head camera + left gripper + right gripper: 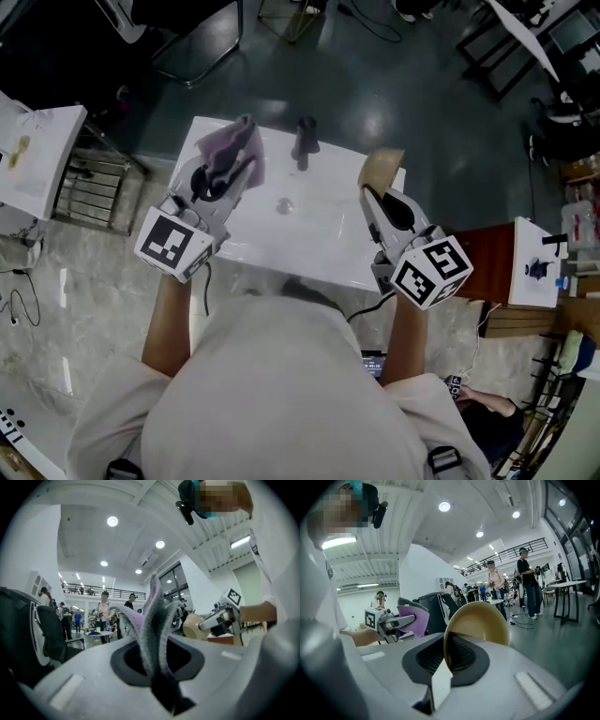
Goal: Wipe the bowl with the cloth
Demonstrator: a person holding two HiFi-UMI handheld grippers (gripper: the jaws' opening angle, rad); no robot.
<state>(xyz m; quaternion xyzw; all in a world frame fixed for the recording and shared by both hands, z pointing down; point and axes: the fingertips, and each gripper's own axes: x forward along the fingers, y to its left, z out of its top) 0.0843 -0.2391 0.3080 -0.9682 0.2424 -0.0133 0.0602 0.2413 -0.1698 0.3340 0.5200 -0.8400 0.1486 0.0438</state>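
Note:
Both grippers are held up over the white table (pixel 309 239). My left gripper (pixel 228 176) is shut on a purple cloth (pixel 236 148), which sticks up in folds from between its jaws (pixel 153 620). At the right, my right gripper (pixel 372 192) is shut on the rim of a tan bowl (pixel 381 169), held on edge with its hollow facing left (pixel 480 620). In the right gripper view the cloth (pixel 414 620) and left gripper (pixel 391 623) show to the left. The left gripper view shows the bowl (pixel 193 626) to the right, apart from the cloth.
A black upright object (pixel 305 141) stands at the table's far edge, with a small round thing (pixel 284 204) near the middle. A white cabinet (pixel 37 150) and wire rack (pixel 89 192) stand at the left. A reddish box (pixel 492 262) sits at the right. People stand far off.

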